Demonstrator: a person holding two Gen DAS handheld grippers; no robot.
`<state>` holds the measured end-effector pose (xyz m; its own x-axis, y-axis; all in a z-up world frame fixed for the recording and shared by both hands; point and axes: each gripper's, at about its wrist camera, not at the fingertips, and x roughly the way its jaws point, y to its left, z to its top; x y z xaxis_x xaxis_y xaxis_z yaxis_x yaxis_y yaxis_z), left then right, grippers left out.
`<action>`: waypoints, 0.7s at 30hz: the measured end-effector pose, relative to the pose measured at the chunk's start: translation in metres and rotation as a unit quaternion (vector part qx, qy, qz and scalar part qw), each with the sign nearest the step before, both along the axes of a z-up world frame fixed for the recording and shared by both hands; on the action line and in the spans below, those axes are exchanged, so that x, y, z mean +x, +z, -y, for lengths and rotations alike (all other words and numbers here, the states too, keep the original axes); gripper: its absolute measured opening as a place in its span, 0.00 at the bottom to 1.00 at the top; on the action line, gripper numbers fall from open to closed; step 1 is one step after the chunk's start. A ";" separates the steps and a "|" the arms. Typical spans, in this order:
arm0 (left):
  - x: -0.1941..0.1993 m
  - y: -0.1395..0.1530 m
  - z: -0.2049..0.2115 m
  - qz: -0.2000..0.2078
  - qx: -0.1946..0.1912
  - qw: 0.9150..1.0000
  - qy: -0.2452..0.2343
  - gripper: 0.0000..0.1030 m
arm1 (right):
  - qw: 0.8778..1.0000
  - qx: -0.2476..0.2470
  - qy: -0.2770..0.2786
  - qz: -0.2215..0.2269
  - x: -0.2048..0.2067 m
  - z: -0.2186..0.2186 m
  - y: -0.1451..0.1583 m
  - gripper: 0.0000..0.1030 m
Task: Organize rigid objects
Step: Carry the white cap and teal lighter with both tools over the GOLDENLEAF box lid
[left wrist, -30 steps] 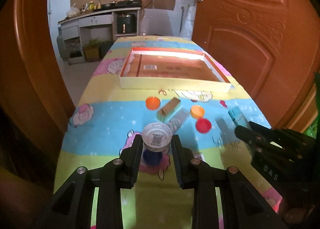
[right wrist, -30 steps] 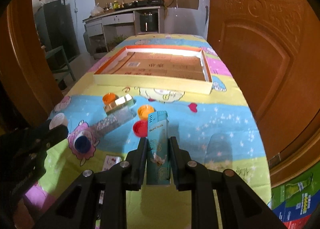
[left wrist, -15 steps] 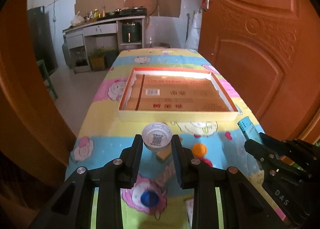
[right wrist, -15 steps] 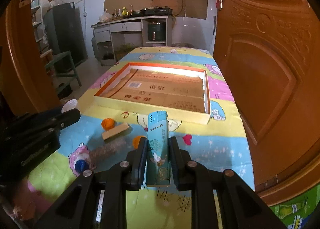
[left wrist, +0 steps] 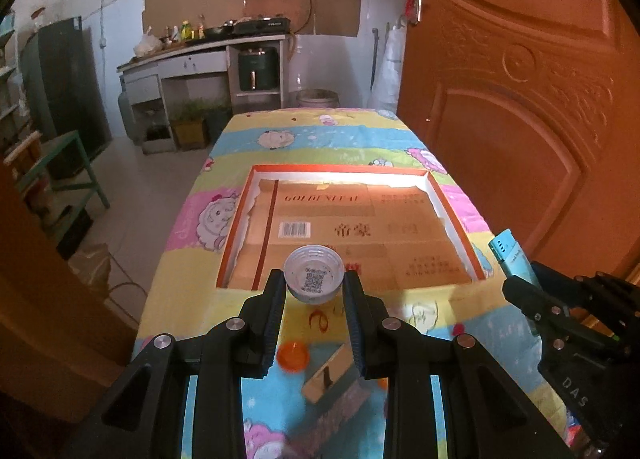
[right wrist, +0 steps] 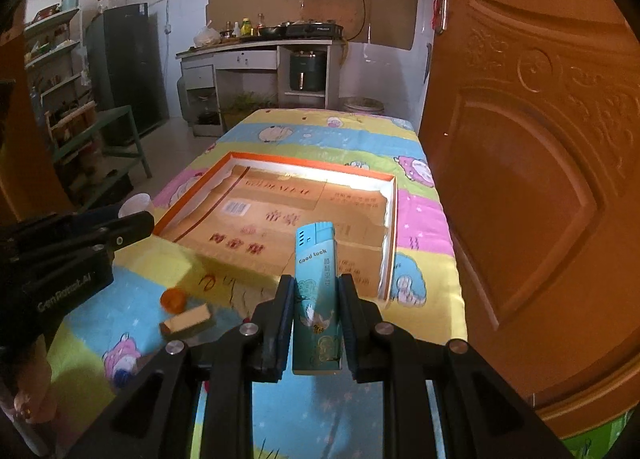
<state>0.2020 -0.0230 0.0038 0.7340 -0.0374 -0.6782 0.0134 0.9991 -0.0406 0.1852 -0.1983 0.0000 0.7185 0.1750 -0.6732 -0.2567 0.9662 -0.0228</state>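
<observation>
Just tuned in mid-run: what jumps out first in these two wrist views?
Both tongs are loaded: the left tongs pinch a white bottle cap with a QR code inside, the right tongs clamp a teal lighter upright. Straight ahead lies the shallow orange-rimmed box on the cartoon tablecloth.

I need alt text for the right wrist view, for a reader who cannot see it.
The right gripper is shut on a teal lighter, held upright above a colourful cartoon tablecloth. Ahead lies a shallow orange-edged box lined with cardboard. At left, the left gripper holds a white cap; an orange cap lies below.
</observation>
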 end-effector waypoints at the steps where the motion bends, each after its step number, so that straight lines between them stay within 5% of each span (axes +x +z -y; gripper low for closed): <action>1: 0.008 0.001 -0.001 -0.004 -0.005 1.000 -0.001 0.29 | 1.000 0.003 0.002 -0.002 0.008 0.002 0.002 0.22; 21: 0.170 -0.029 -0.023 -0.123 -0.061 0.991 -0.011 0.29 | 0.997 0.023 0.026 -0.067 0.143 -0.002 -0.006 0.22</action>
